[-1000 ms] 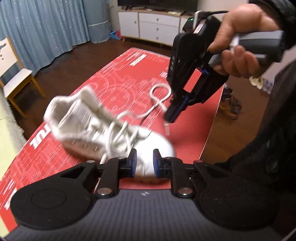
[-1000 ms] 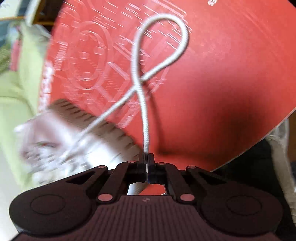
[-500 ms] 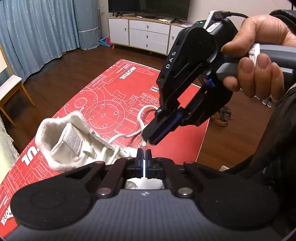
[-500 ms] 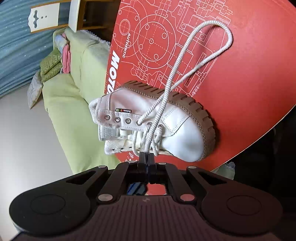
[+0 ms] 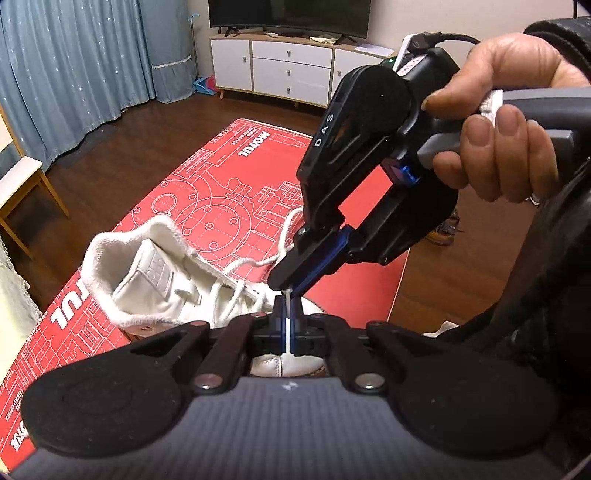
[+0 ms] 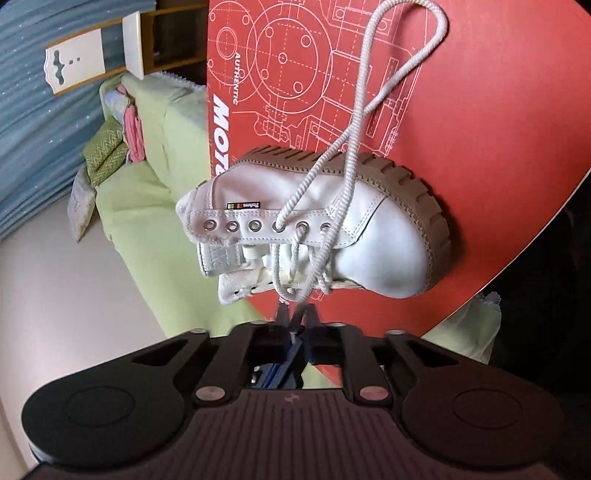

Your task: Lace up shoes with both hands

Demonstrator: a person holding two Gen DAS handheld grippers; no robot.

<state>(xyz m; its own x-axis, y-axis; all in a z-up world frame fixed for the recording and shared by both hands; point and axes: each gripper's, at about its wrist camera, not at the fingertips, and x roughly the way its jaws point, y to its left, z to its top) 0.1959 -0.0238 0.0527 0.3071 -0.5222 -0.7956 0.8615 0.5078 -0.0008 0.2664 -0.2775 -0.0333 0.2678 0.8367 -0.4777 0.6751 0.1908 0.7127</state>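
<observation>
**Lace tip passes between the tongs**

A white high-top shoe (image 6: 369, 229) lies on its side on the red mat (image 6: 498, 129). Its shoelace (image 6: 360, 96) loops over the mat. The left tongs (image 5: 286, 310) are clenched on the lace tip (image 5: 286, 295). The right tongs (image 6: 297, 314), opening, straddle it without pressing.

A red printed mat (image 5: 207, 173) covers the worktop. Blue curtains (image 5: 74, 74) hang at upper left, a white drawer cabinet (image 5: 288, 74) stands at top centre under a dark television (image 5: 288, 14), above brown wooden flooring (image 5: 122, 136). A light green sofa (image 6: 147, 206) fills the left of the right wrist view.
</observation>
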